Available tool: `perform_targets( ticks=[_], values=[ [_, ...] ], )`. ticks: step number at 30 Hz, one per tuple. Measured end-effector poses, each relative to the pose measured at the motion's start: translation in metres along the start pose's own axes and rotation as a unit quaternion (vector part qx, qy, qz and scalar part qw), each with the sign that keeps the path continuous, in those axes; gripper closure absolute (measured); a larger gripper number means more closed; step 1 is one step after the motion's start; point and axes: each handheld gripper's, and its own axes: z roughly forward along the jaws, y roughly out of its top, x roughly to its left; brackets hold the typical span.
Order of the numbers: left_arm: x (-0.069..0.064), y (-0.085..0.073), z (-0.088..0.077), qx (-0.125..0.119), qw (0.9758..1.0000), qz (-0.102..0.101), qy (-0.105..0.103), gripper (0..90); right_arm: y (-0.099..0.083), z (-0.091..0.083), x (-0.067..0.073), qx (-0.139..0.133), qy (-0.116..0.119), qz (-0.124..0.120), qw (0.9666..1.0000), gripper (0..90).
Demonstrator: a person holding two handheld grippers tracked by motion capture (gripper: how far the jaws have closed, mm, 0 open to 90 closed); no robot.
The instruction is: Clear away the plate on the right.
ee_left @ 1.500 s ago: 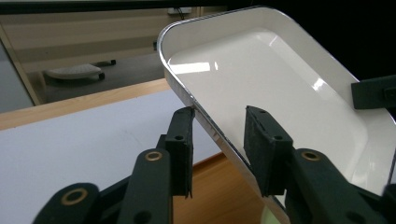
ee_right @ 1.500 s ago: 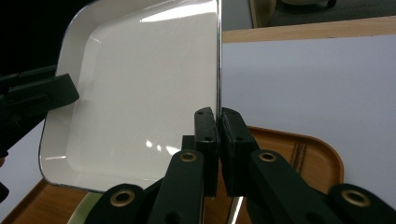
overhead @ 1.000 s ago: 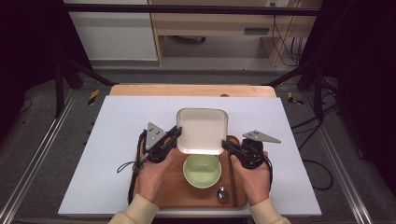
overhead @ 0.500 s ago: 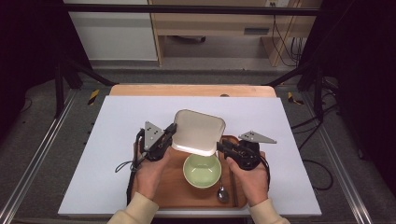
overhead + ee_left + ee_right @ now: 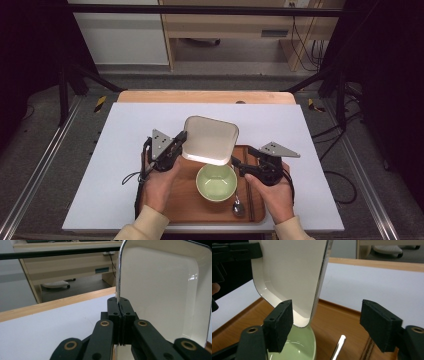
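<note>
Clamping white plate [image 5: 210, 140] rim: left hand-held gripper [image 5: 178, 140]; right hand-held gripper [image 5: 235, 162] (jaws just opening) released, plate edge between.

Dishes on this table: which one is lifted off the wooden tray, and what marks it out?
The square white plate. It hangs tilted in the air, its rim pinched by the left claw, while the round green bowl sits flat on the wooden tray.

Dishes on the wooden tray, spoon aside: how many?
2. The white square plate is tilted up at the tray's far edge, gripped by the left hand-held gripper; the green bowl sits mid-tray.
</note>
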Motion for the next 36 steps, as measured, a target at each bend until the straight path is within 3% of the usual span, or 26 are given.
perform_targets(
  ticks=[10, 18, 24, 36],
  values=[
    [0.001, 0.0, 0.0, -0.001, 1.0, -0.004, 0.002, 88.7, -0.002, -0.003, 0.0, -0.023, -0.004, -0.018, 0.9996, 12.3],
    [0.007, 0.002, -0.003, -0.008, 0.9998, -0.015, 0.007, 88.7, -0.009, -0.016, -0.012, -0.04, -0.012, -0.032, 0.9986, 14.4],
    [0.01, 0.003, -0.005, -0.008, 0.9998, -0.016, 0.011, 88.7, -0.015, -0.02, -0.02, -0.029, -0.056, -0.057, 0.9964, 18.5],
    [0.022, 0.006, -0.013, -0.009, 0.9995, -0.024, 0.019, 88.7, -0.023, -0.031, -0.038, -0.023, -0.073, -0.05, 0.9958, 20.3]
  ],
)
